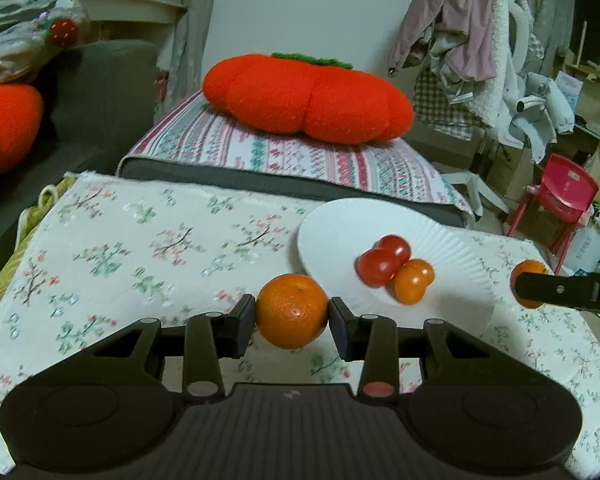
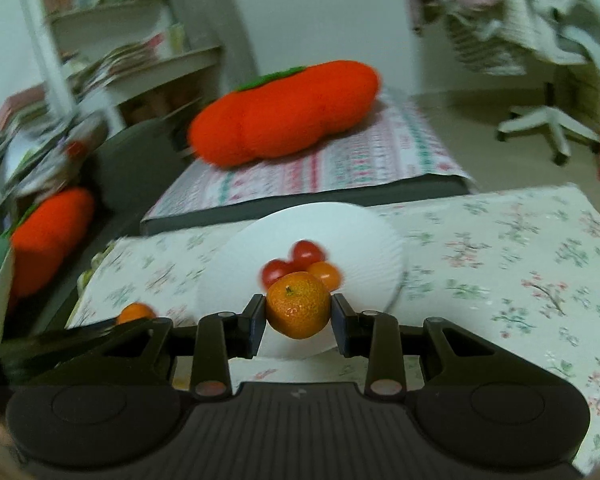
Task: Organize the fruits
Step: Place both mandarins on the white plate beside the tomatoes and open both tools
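Our white plate (image 1: 340, 220) at centre right holds two tomatoes (image 1: 384, 260) and what looks like a small orange fruit (image 1: 414, 282). Our left gripper (image 1: 292, 316) clamps a tangerine (image 1: 292, 310). Our right gripper (image 2: 299, 312) clamps another tangerine (image 2: 299, 310).

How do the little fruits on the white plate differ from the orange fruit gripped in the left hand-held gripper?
The plate fruits are smaller; the gripped mandarin is bigger. Two are red and smooth; the mandarin is orange and dimpled. They rest on the plate; it sits clamped in the left hand-held gripper. All are round.

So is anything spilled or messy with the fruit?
Nothing stands out. Three small fruits sit together on the white plate, and each tongs, left and right, holds one whole orange; nothing spilled on the flowery cloth.
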Tool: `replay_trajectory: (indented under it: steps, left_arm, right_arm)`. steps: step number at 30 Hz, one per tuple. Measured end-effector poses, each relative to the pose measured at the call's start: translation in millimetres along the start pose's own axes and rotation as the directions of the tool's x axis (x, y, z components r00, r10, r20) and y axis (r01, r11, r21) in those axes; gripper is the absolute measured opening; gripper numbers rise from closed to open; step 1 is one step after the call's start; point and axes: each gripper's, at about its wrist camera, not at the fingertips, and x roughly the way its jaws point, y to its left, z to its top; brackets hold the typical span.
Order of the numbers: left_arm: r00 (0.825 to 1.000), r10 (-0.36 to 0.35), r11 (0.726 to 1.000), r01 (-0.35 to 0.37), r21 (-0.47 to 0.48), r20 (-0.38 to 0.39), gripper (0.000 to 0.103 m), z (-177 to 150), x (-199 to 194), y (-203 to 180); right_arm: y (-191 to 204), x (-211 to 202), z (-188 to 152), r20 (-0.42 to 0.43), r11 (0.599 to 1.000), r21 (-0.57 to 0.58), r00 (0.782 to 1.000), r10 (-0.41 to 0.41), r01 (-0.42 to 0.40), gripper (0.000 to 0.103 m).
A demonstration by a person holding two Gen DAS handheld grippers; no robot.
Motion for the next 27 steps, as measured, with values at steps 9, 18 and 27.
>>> replay_trajectory:
  steps: [9, 18, 27]
  left_arm:
    - [0.997, -0.053, 0.993, 0.047, 0.107, 0.053, 0.02, 5.5, 16.0, -28.9]
    - [0.995, -0.094, 0.976, 0.086, 0.2, 0.029, 0.02, -3.3, 28.9, -44.6]
    - [0.994, -0.109, 0.972, 0.1, 0.215, 0.03, 0.021, -6.9, 29.1, -44.5]
  right_arm:
    - [-13.5, 13.2, -0.7, -0.005, 0.996, 0.074, 0.999, -0.053, 0.053, 0.032]
    - [3.3, 28.4, -12.1, -0.039, 0.997, -0.038, 0.997, -0.061, 0.06, 0.032]
    - [7.1, 32.0, -16.4, -0.043, 0.994, -0.067, 0.995, -0.088, 0.085, 0.032]
